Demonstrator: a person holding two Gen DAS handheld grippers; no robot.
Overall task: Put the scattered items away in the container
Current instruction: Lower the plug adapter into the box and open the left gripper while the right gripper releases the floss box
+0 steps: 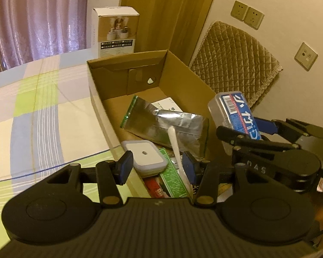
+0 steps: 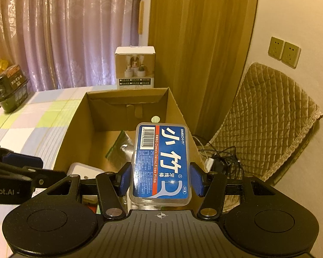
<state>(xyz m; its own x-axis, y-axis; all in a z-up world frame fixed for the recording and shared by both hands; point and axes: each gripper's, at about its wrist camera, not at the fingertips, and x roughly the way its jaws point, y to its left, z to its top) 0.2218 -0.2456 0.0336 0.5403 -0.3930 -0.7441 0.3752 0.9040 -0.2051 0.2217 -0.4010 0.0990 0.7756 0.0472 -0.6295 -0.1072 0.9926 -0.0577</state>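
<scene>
Over the box (image 2: 75, 116): right claw (image 2: 160, 177) clamped on floss case (image 2: 161, 161); left claw (image 1: 158, 167) parted, empty.

I am seeing the floss box (image 2: 160, 163) sitting between my right jaws, with the cardboard box (image 2: 75, 116) lying ahead below them.

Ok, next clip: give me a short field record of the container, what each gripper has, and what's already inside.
container: open cardboard box on the checked bedspread
right gripper: shut on the dental floss box, held over the box
left gripper: open, nothing held, white square device below it
already inside: foil pouch, white spoon, green packet
</scene>
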